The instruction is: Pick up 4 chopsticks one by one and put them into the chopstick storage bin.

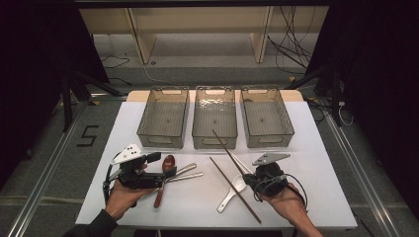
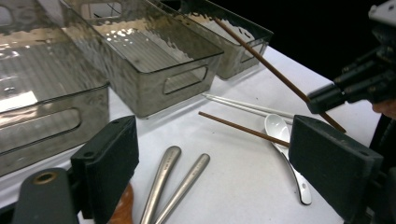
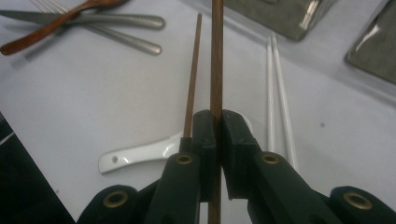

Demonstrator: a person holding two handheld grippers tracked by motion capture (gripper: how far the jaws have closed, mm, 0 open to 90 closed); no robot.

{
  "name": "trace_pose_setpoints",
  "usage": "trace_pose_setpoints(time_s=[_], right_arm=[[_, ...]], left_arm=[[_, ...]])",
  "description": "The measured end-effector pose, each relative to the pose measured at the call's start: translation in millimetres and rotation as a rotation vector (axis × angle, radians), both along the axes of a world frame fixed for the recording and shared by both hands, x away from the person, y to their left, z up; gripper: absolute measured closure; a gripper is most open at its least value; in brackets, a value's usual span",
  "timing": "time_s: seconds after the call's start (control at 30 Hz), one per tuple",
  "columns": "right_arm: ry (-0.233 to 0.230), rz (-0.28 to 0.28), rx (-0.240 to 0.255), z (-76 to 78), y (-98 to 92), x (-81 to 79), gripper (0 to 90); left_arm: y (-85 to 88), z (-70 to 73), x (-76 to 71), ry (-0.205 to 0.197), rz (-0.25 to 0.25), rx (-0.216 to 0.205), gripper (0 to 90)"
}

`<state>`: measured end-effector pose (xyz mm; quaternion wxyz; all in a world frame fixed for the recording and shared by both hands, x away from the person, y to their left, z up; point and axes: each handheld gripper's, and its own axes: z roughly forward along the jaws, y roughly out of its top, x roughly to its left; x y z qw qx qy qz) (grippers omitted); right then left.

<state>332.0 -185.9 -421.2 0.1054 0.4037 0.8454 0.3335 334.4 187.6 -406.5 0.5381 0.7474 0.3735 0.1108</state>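
Note:
My right gripper is shut on a brown chopstick, which slants up off the table toward the middle bin. Its twin, a second brown chopstick, lies flat on the white table. Under it rests a white ceramic spoon, with a pair of white chopsticks alongside. My left gripper stands open, low over two metal cutlery handles, beside a wooden spoon.
Three see-through grey bins stand in a row at the back of the table: the left bin, the middle one and the right bin. In the left gripper view the right gripper shows at the top right with its chopstick.

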Motion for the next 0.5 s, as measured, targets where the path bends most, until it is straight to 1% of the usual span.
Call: trace_pose_setpoints(time_s=[0.03,0.13,0.23,0.27,0.33,0.43,0.5], right_arm=[[-0.010,0.003,0.005,1.5,1.5,0.9,85.2],[-0.033,0.010,0.022,4.7,6.7,3.1,85.2],[-0.058,0.017,0.040,8.1,11.7,3.8,85.2],[-0.067,0.018,0.044,9.1,12.9,3.9,85.2],[-0.078,0.020,0.054,10.6,14.7,4.3,85.1],[-0.100,0.021,0.069,12.9,17.2,4.7,85.1],[-0.112,0.022,0.078,14.1,18.6,4.9,85.1]], left_arm=[[-3.2,1.2,0.4,0.008,-0.008,-0.002,15.5],[-12.6,2.8,3.1,0.016,-0.026,-0.012,15.5],[-19.9,4.0,7.8,0.039,-0.038,-0.042,15.5],[-21.6,4.4,8.9,0.042,-0.038,-0.044,15.5],[-26.2,5.9,11.7,0.035,-0.041,-0.042,15.5],[-34.2,8.4,15.9,0.049,-0.053,-0.065,15.6],[-40.0,9.3,17.9,0.050,-0.065,-0.061,15.5]])
